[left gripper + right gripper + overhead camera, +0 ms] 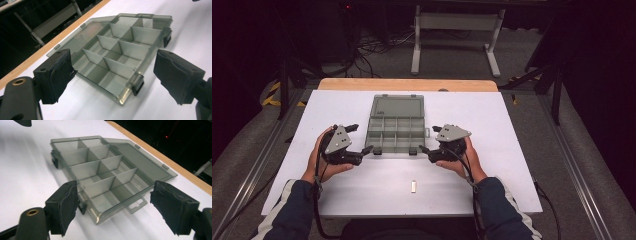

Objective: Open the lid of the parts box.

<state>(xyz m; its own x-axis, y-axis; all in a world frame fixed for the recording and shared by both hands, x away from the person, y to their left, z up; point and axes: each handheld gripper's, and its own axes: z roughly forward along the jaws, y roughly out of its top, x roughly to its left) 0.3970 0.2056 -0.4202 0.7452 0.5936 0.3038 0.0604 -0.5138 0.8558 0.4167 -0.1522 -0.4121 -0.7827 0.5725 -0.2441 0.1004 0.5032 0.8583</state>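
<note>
Left hand-held gripper [113, 77], seen along its own two black padded jaws, which stand wide apart with nothing pressed between them. Beyond and between them an open, translucent grey compartment box [117, 57] lies flat on the white counter [175, 27], its dividers upright and its compartments empty, its lid [82, 37] laid back flat. Two dark latches [137, 86] sit on the near wall

Small white block [413, 186] on white table [512, 130] near front edge; metal frame [457, 22] on floor beyond
</note>
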